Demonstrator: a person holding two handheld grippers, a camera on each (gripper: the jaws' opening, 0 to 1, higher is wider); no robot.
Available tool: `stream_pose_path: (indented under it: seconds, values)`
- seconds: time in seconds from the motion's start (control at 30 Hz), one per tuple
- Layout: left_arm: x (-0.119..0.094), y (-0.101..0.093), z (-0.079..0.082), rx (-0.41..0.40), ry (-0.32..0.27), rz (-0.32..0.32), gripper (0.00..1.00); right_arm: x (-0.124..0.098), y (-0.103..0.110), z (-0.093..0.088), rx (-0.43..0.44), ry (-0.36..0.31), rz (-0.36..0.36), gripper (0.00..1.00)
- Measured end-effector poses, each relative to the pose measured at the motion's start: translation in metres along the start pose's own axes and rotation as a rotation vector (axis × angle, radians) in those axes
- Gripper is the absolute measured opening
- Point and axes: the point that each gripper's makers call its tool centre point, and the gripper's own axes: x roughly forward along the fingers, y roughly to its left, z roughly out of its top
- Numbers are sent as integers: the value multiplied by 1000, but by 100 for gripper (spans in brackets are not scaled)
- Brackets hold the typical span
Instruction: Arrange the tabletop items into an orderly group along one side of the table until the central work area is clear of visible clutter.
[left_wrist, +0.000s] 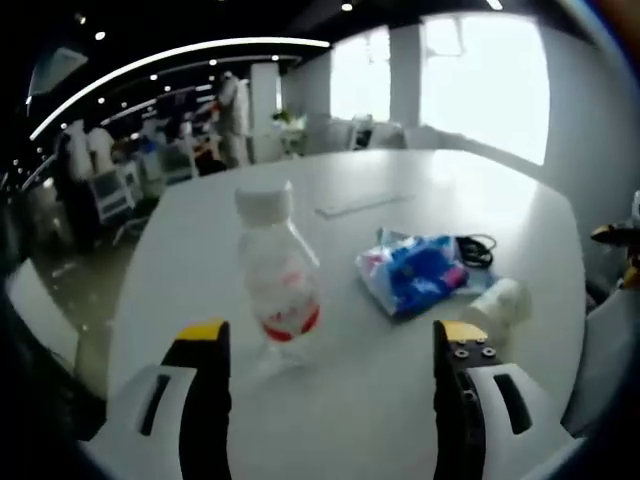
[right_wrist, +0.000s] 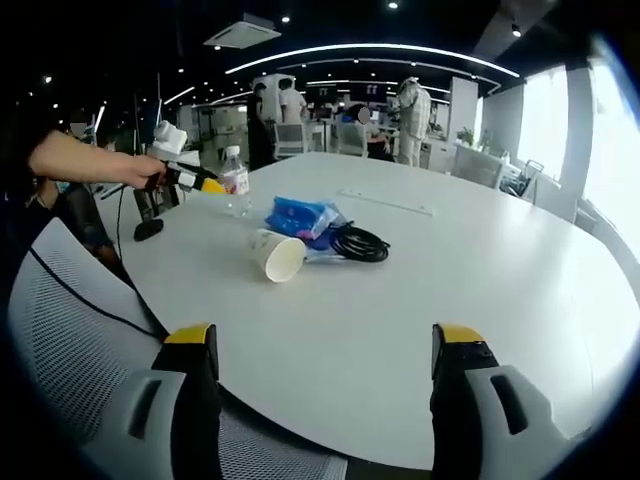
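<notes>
Clear plastic bottle (left_wrist: 275, 275) stands upright on the table (left_wrist: 400, 400), just ahead of my left tongs (left_wrist: 330, 345), spread wide. I'd straddle its body squarely, then squeeze gently. Right tongs (right_wrist: 325, 345) hang apart, empty.

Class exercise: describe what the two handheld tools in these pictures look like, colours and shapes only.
Both match. The left tool has two black jaws with yellow tips rising from white housings; small screws dot one jaw. The right tool looks the same: black jaws, yellow tips, white bases with dark slots.
</notes>
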Motion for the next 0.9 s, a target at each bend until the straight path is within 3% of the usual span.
stream_pose_path:
  seconds: [0.37, 0.63, 0.9]
  values:
    - [-36, -20, 4, -4, -37, 12, 92, 0, 2, 0, -13, 4, 14, 88]
    - [-62, -48, -4, -13, -30, 16, 100, 1, 1, 1, -14, 8, 15, 88]
    - [-96, -75, -9, -6, -39, 25, 100, 2, 2, 1, -21, 20, 25, 88]
